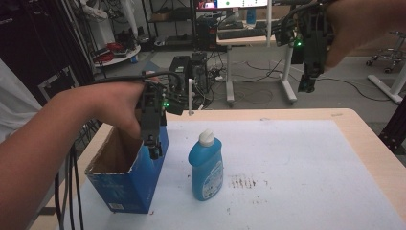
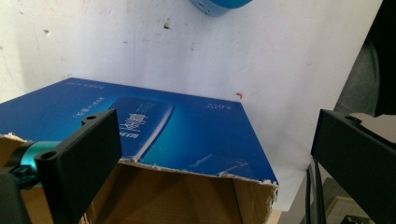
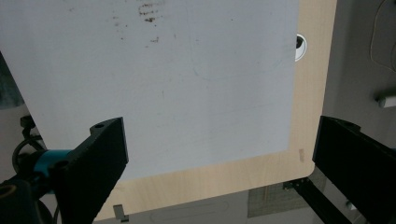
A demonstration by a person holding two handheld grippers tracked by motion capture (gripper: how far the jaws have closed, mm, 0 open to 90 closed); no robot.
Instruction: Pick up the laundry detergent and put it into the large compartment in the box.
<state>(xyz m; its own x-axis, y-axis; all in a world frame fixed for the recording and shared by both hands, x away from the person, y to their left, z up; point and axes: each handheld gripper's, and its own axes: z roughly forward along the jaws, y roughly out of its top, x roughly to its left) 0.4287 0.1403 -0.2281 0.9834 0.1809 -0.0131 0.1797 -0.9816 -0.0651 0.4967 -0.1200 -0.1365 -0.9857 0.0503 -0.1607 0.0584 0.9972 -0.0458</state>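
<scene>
Left hand-held gripper (image 1: 154,152) jaws spread, above torn blue box (image 1: 129,179); blue bottle (image 1: 206,165) at its 3 o'clock. Right hand-held gripper (image 1: 306,86) raised, jaws apart; its view adds surface (image 3: 261,172) corner.

The high view looks forward and down over the pale wooden tabletop (image 1: 368,143) with its white sheet (image 1: 297,158). The left gripper view sits close above the torn-topped blue cardboard box (image 2: 177,135) at the tabletop's left edge. The right gripper view looks down from well above, sharing the sheet's brown smudges (image 3: 147,13).
</scene>
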